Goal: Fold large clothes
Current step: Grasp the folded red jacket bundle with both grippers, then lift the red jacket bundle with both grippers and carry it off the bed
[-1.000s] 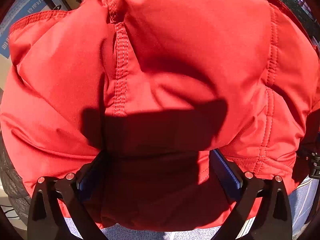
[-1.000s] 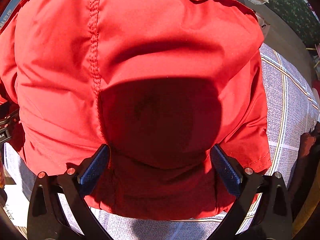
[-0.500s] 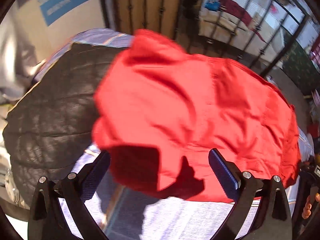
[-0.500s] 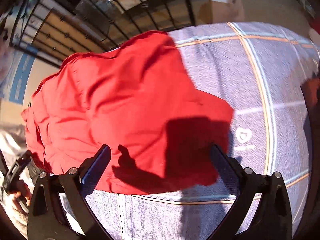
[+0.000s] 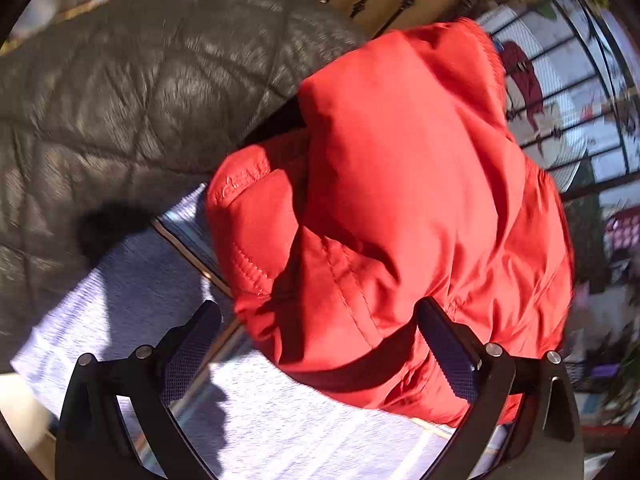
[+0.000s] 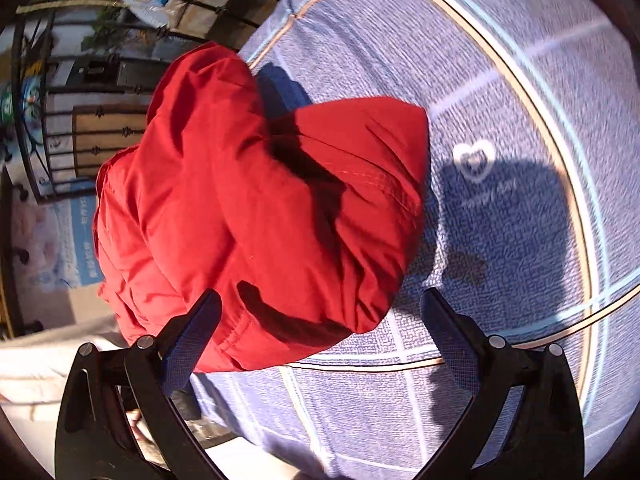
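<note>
Sunlit and lilac, our checked bedspread (image 5: 280, 420) carries everything, with dark iron railings (image 5: 580, 92) and wooden panels behind it. Through our left wrist camera we start at the left with a black quilted jacket (image 5: 132, 80) heaped across the far left of the bed, something the right camera does not show at all. Next to it, touching its edge, lies the red padded jacket (image 5: 400, 200), bundled into a thick folded mound on the bedspread, a stitched sleeve or cuff end poking out towards us. Our left gripper (image 5: 320, 344) hangs above the near edge of that mound with its fingers (image 5: 188, 348) spread wide and nothing between them; the right finger overlaps the red fabric in the picture, but we cannot tell whether it touches. Through the right wrist camera, the railing sits at far left, then the red padded jacket (image 6: 260, 208) again, seen from its other side as a rounded lump with a seamed flap folded over the top. Our right gripper (image 6: 320, 340) is likewise wide open and empty, its left finger in front of the jacket's hem. Only this view shows, further right, a white heart logo (image 6: 474, 160) printed on the bedspread (image 6: 500, 60), inside the shadow cast across the cloth.
</note>
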The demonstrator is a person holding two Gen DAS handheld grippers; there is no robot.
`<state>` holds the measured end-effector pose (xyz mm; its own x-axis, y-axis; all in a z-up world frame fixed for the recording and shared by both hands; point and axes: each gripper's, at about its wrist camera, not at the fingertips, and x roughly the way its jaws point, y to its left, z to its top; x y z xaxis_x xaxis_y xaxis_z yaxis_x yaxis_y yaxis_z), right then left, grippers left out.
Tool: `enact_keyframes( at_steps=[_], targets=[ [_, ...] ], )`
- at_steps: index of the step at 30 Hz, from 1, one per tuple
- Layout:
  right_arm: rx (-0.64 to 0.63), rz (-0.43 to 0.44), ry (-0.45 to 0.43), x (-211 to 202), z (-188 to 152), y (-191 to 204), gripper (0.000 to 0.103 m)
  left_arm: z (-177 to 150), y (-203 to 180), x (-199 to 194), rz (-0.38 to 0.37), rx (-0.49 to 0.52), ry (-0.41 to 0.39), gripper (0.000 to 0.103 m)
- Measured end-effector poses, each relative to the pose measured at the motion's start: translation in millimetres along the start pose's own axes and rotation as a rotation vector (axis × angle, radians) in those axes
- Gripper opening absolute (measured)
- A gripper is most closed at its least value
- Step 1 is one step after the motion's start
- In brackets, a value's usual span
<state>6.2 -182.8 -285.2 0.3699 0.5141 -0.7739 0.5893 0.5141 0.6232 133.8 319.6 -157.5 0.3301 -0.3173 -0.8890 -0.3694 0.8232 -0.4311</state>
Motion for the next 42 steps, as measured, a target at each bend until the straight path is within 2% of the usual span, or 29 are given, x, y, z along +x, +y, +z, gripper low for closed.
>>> enact_keyframes(
  at_steps=[6,9,12,20,26,29,31,32,34,36,37,42],
  targets=[
    [0.042,0.088,0.031,13,9,-15,0.098,8,18,25,-0.091,-0.088,0.038,0.098],
    [0.026,0.136,0.037,21,16,-14,0.098,13,22,32,-0.102,-0.090,0.045,0.098],
    [0.025,0.148,0.043,31,27,-16,0.098,18,24,40,-0.110,-0.103,0.047,0.098],
    [0.093,0.221,0.034,50,46,-28,0.098,23,19,62,-0.104,-0.156,0.012,0.098],
    [0.118,0.195,0.019,55,47,-31,0.099,26,3,72,-0.045,-0.149,0.001,0.098],
    [0.121,0.160,0.023,56,48,-22,0.097,23,-3,65,-0.021,-0.131,-0.021,0.087],
    [0.103,0.126,0.010,54,48,-13,0.084,21,-7,59,-0.013,-0.118,-0.036,0.072],
    [0.091,0.117,-0.002,51,47,-8,0.078,20,-8,55,-0.011,-0.112,-0.041,0.068],
    [0.056,0.098,-0.022,40,44,3,0.058,18,-11,46,-0.013,-0.103,-0.051,0.054],
    [0.020,0.091,-0.026,31,42,15,0.046,18,-14,36,-0.014,-0.089,-0.058,0.047],
    [-0.008,0.086,-0.025,25,41,23,0.041,17,-17,32,-0.012,-0.074,-0.061,0.042],
    [-0.167,0.038,-0.060,-13,34,74,0.034,6,-26,10,-0.014,-0.004,-0.066,0.033]
  ],
)
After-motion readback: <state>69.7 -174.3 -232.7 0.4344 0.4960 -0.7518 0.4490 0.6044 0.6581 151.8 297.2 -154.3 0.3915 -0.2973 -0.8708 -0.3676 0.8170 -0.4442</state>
